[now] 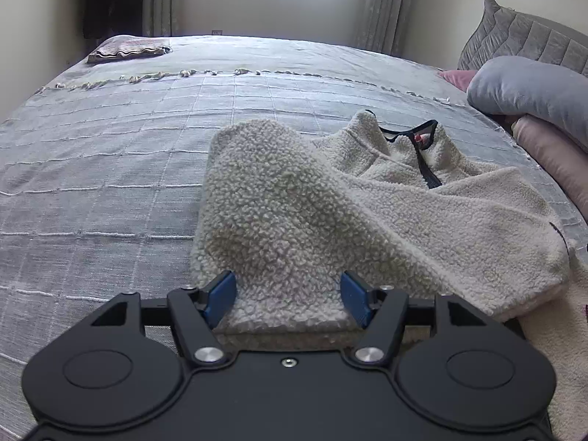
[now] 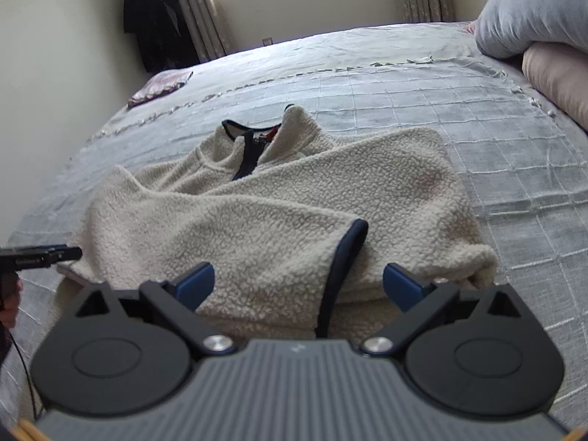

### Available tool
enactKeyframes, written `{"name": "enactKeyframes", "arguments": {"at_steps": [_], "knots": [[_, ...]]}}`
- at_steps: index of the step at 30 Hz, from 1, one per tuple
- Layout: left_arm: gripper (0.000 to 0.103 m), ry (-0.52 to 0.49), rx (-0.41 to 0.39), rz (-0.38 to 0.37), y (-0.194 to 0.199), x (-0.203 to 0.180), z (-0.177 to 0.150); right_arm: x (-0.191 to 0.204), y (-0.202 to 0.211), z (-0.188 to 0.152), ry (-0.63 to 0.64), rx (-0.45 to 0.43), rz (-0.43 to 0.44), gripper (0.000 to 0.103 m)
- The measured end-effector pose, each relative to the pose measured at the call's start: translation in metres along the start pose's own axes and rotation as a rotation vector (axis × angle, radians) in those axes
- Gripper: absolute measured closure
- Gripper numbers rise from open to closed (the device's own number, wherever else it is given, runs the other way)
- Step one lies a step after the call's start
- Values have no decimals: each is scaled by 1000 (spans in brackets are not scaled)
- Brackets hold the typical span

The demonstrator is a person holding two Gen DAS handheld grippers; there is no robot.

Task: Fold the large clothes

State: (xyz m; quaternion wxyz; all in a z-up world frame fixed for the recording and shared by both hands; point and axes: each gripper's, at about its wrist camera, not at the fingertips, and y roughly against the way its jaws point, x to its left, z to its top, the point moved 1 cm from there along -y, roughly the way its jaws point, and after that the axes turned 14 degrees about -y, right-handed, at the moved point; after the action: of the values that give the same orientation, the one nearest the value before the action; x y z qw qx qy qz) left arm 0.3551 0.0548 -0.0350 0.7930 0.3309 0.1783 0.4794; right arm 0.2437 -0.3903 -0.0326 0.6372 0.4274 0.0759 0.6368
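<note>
A cream fleece jacket [image 1: 330, 198] with a navy zip and collar trim lies on the grey bedspread [image 1: 110, 169], its sleeves folded across its body. In the left wrist view its near hem fills the gap between the blue pads of my left gripper [image 1: 288, 294], which press on it from both sides. In the right wrist view the jacket [image 2: 257, 213] spreads out ahead. My right gripper [image 2: 297, 284] hangs open over the navy-trimmed sleeve cuff [image 2: 345, 253] without touching it. My left gripper [image 2: 44, 257] shows at the jacket's left edge.
Grey and pink pillows [image 1: 533, 99] are piled at the right by a padded headboard [image 1: 525, 40]. A folded cloth [image 1: 128, 49] lies at the bed's far left corner. Dark clothes [image 2: 158, 18] hang on the wall beside a curtained window.
</note>
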Motion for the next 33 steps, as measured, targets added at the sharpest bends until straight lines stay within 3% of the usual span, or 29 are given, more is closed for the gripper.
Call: {"name": "enactKeyframes", "arguments": {"at_steps": [4, 6, 7, 8, 10, 11, 12, 13, 17, 20, 23, 25, 26, 28, 33], "knots": [[42, -11, -35, 36, 7, 3, 7, -21, -10, 10, -106, -2, 36, 4], [42, 8, -57, 53, 11, 8, 11, -27, -29, 9, -161, 36, 41, 10], [43, 23, -69, 63, 12, 10, 14, -27, -39, 6, -183, 62, 48, 21], [51, 31, -74, 66, 12, 12, 16, -27, -49, 2, -199, 93, 53, 29], [57, 38, -79, 80, 9, 15, 21, -20, -62, -7, -190, 127, 25, 59], [63, 37, -79, 87, 6, 16, 25, -13, -61, -10, -152, 110, -2, 68], [70, 37, -78, 90, 2, 16, 28, -6, -57, -10, -119, 99, 3, 86], [72, 38, -78, 87, -2, 15, 31, 1, -49, -10, -94, 89, 26, 88], [79, 47, -90, 53, -22, 6, 42, 26, -3, -3, 36, -25, 62, 90], [79, 53, -56, 31, -45, -6, 41, 32, 16, 1, 119, -114, 4, 90], [79, 16, 16, 68, -69, -19, 28, 12, 3, 5, 87, -61, -48, 88], [79, -6, -2, 88, -68, -23, 24, -4, -12, 1, 45, -2, -78, 76], [79, 1, -8, 86, -65, -21, 24, -10, -18, -2, 36, 4, -112, 71], [78, -1, -27, 81, -57, -19, 26, -19, -20, -7, 23, -24, -158, 52], [77, -53, -92, 91, -38, -20, 36, -13, -12, -5, 42, -111, -111, 48]]}}
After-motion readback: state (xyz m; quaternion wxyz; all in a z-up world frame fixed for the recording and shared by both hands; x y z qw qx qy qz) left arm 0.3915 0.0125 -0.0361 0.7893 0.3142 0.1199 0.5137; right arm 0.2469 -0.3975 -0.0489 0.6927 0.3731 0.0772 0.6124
